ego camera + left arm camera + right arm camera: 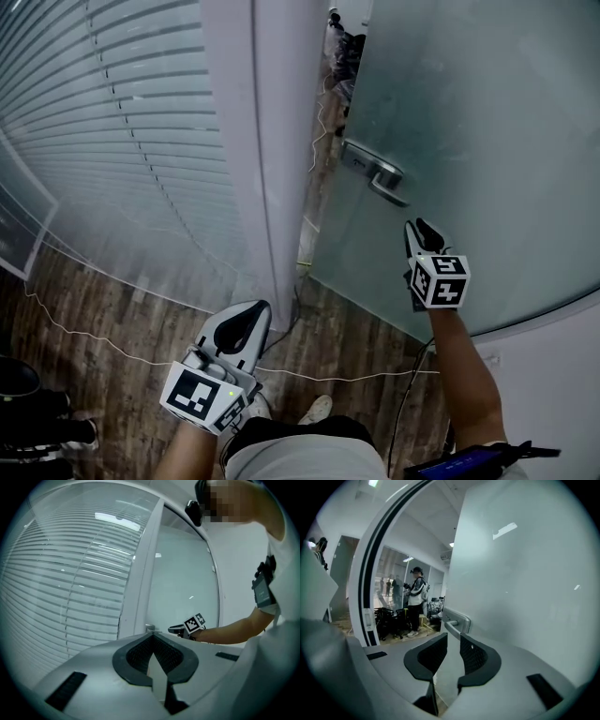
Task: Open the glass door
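A: How do the tools stand?

B: The right tool (453, 637) has its jaws a narrow gap apart with nothing between them. It points at the lever handle (457, 620), just short of it and not touching. The left tool (152, 637) has its jaw tips pressed together, empty, held low by the white door post (267, 141).

A: And the glass door (469, 141)?

B: On the right, ajar: a slim gap shows between its edge and the post. Nothing stands between the right tool and the handle.

A: What else is around?

B: Slatted blinds (122, 122) behind glass on the left, a wood-plank floor (122, 319) with a thin cable (356, 377) across it, and a person (415, 602) standing beyond the opening.

A: Surfaces?

B: The door is frosted and smooth, the handle brushed metal, the jaw pads dark and ribbed.
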### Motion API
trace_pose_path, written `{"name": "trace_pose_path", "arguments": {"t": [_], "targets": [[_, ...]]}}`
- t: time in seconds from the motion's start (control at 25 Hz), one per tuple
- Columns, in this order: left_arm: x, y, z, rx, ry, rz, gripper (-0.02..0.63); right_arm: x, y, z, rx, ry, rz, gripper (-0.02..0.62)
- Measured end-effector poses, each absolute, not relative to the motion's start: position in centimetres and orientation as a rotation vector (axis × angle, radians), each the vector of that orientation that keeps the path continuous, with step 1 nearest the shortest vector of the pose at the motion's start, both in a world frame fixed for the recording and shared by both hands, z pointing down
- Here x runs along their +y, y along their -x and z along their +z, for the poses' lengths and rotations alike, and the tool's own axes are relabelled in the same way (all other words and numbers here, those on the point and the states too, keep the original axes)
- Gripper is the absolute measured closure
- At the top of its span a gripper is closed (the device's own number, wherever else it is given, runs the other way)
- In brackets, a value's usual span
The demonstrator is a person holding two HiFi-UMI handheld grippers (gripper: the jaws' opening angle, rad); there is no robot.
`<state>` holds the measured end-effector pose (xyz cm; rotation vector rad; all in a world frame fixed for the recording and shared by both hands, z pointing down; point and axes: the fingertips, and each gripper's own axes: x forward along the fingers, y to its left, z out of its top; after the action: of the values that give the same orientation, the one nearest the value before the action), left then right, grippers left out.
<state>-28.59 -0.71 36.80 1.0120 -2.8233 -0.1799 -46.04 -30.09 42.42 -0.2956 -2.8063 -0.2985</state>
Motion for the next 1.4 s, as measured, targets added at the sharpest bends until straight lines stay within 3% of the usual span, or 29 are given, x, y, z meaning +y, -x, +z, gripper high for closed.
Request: {"name": "trace_pose_path", "arguments": {"t": [0.36,1.04,1.4], "targets": [[0.0,28.0,35.5,-2.821,-1.115,-0.18,0.606,-28.4,37.0,36.8,-2.938,0.262,-0.241,0.592],[2.2,22.1,36.0,-2.742,-1.421,-0.162,0.606,-20.3,18.2,34.6,-3.076,0.158,-0.158,0.594],[4.9,13.4,35.8,-2.784,-1.431,-0.141,0.606,-16.9,9.0,34.2,-3.139,0.195,-0.163,0.594]]}}
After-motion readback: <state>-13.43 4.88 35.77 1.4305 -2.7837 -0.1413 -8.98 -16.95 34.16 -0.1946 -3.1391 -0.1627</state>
